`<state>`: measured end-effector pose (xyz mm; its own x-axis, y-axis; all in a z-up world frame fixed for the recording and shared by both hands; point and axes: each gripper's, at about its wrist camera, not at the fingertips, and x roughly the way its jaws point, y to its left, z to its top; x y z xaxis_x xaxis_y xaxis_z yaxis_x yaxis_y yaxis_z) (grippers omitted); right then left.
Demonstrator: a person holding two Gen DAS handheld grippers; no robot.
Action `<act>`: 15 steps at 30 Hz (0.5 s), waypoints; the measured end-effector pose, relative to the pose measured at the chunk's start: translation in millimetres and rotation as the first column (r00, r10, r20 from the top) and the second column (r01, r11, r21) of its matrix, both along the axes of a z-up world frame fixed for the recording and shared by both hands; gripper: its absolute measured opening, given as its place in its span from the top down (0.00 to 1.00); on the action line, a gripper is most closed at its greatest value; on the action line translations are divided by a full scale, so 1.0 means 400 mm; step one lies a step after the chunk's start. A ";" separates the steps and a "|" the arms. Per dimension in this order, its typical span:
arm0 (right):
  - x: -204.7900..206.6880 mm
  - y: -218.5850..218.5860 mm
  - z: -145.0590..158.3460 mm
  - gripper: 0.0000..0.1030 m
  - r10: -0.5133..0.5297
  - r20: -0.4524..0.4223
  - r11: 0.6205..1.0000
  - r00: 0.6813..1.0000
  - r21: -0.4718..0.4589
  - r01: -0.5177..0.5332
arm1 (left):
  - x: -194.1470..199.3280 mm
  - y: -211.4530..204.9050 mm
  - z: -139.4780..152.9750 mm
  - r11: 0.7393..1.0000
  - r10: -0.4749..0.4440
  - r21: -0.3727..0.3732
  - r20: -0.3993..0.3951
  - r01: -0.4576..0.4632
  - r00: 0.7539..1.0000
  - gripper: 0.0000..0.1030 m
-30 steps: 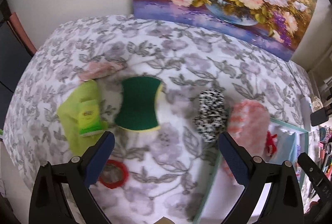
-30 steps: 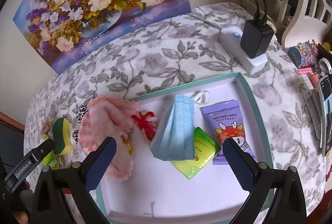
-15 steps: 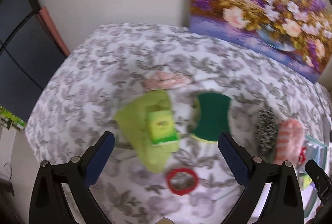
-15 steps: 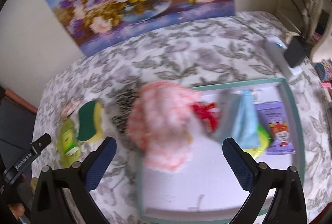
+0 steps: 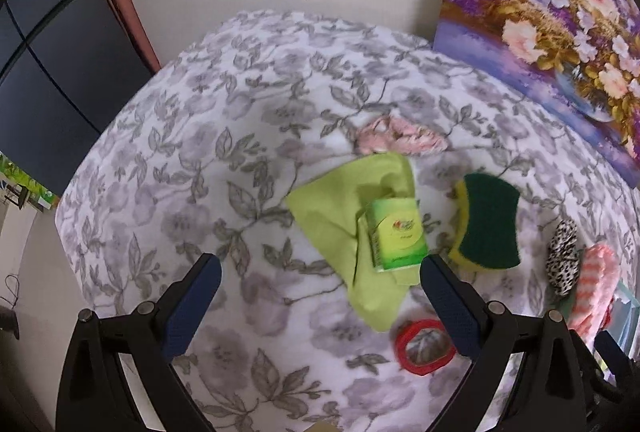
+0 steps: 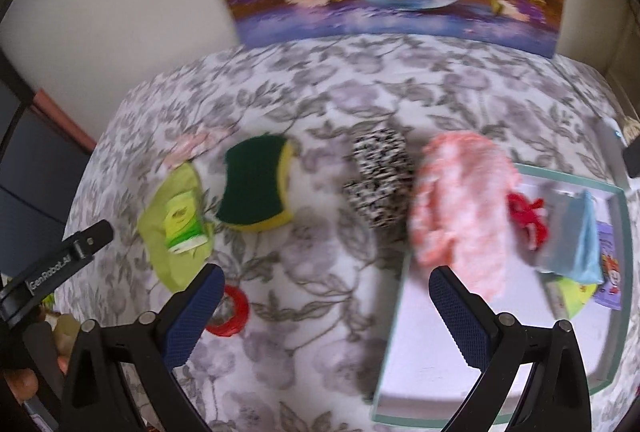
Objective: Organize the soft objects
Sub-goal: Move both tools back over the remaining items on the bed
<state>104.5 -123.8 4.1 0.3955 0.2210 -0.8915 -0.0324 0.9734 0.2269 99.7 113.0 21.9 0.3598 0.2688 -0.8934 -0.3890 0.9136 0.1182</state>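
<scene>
Left wrist view: floral tablecloth [image 5: 248, 136] fills most of the frame, flower painting [image 5: 560, 12] leaning on the wall at the back right. My left gripper [image 5: 320, 296] has its jaws wide apart, nothing between them, hovering above the cloth. Just ahead of it: green cloth [image 5: 336, 208] lying flat, small green tissue pack [image 5: 396, 236] sitting on top of it. Pink scrunchie [image 5: 400, 138] touches the cloth's far edge. Green-and-yellow sponge [image 5: 486, 222] is just to the right of the pack, not touching it. Further right, black-and-white scrunchie [image 5: 564, 258] lies against the pink striped cloth [image 5: 592, 292], which hangs over the tray edge. Red ring [image 5: 424, 346] lies near my right fingertip, partly hidden behind it.

Right wrist view, blurred: my right gripper [image 6: 324, 308] is also spread open and empty, above the table between the loose items and the teal-rimmed tray [image 6: 618, 272]. Pink striped cloth [image 6: 460, 208] drapes across the tray's left rim. Inside the tray: blue face mask [image 6: 576, 236], red yarn piece [image 6: 528, 216], purple wipes pack [image 6: 610, 272], a yellow-green packet [image 6: 576, 292] under the mask. Sponge [image 6: 256, 188], black-and-white scrunchie [image 6: 380, 180], green cloth [image 6: 160, 240], tissue pack [image 6: 184, 224] and red ring [image 6: 232, 312] all lie outside the tray, to its left.
</scene>
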 end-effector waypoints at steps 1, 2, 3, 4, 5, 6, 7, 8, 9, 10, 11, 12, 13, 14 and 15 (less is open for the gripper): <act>0.001 0.013 -0.006 0.00 0.011 -0.006 1.000 1.000 -0.002 -0.011 | -0.001 0.003 -0.010 1.000 -0.002 -0.001 -0.010 0.002 1.000 0.03; 0.001 0.025 -0.013 0.00 0.020 -0.013 1.000 1.000 -0.004 -0.020 | -0.001 0.005 -0.018 1.000 -0.004 -0.006 -0.016 0.004 1.000 0.03; 0.002 0.039 -0.023 0.00 0.031 -0.023 1.000 0.999 -0.006 -0.031 | -0.001 0.008 -0.030 1.000 -0.007 -0.017 -0.027 0.007 1.000 0.03; 0.001 0.048 -0.029 0.00 0.037 -0.030 0.999 0.999 -0.006 -0.037 | 0.001 0.010 -0.041 1.000 -0.008 -0.026 -0.036 0.007 0.999 0.03; 0.002 0.057 -0.037 0.00 0.042 -0.037 0.999 0.998 -0.005 -0.043 | 0.001 0.013 -0.048 0.999 -0.007 -0.031 -0.042 0.006 0.999 0.03; 0.002 0.068 -0.048 0.00 0.049 -0.048 0.999 0.998 -0.003 -0.049 | 0.001 0.016 -0.057 0.999 -0.003 -0.036 -0.049 0.001 0.999 0.03; 0.002 0.075 -0.055 0.00 0.055 -0.056 0.998 0.997 -0.003 -0.055 | 0.002 0.021 -0.071 0.999 0.006 -0.042 -0.059 -0.009 0.998 0.03; 0.002 0.085 -0.064 0.00 0.065 -0.064 0.998 0.996 -0.002 -0.065 | 0.003 0.025 -0.083 0.999 0.012 -0.049 -0.070 -0.015 0.997 0.03; 0.002 0.091 -0.070 0.00 0.072 -0.069 0.997 0.995 -0.002 -0.072 | 0.003 0.029 -0.092 0.998 0.015 -0.058 -0.082 -0.020 0.997 0.03; 0.003 0.102 -0.079 0.00 0.081 -0.076 0.997 0.994 -0.005 -0.081 | 0.003 0.034 -0.103 0.997 0.020 -0.069 -0.091 -0.026 0.996 0.03; 0.002 0.109 -0.086 0.00 0.087 -0.081 0.996 0.993 -0.007 -0.088 | 0.003 0.041 -0.114 0.996 0.029 -0.078 -0.098 -0.037 0.995 0.03; 0.002 0.119 -0.096 0.00 0.095 -0.088 0.995 0.992 -0.009 -0.096 | 0.003 0.048 -0.122 0.996 0.039 -0.081 -0.103 -0.048 0.994 0.03; 0.002 0.124 -0.103 0.00 0.100 -0.095 0.995 0.991 -0.010 -0.101 | 0.004 0.052 -0.127 0.995 0.044 -0.083 -0.109 -0.053 0.993 0.03; 0.003 0.131 -0.113 0.00 0.106 -0.105 0.994 0.989 -0.011 -0.108 | 0.004 0.057 -0.137 0.995 0.049 -0.084 -0.119 -0.059 0.992 0.03; 0.002 0.138 -0.124 0.00 0.111 -0.116 0.993 0.987 -0.012 -0.113 | 0.004 0.061 -0.144 0.994 0.054 -0.082 -0.126 -0.065 0.991 0.03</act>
